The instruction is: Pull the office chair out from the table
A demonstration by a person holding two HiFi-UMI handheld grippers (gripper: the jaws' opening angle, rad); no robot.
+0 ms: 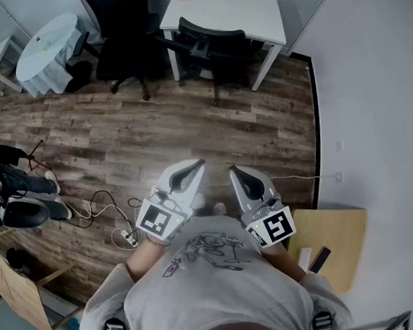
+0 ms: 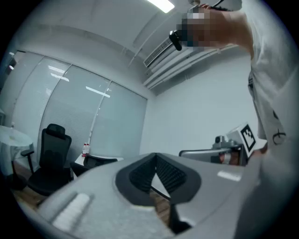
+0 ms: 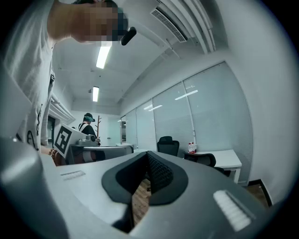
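**Zero Steps Done**

The left grey gripper (image 1: pixel 194 166) and right grey gripper (image 1: pixel 235 171) are closed and empty. The black office chair (image 1: pixel 216 44) sits tucked under the white rectangular table (image 1: pixel 252 9), well apart from both. Approach, grasp and pull remain.

Head view looks steeply down; gripper views share the table (image 1: pixel 252 13)
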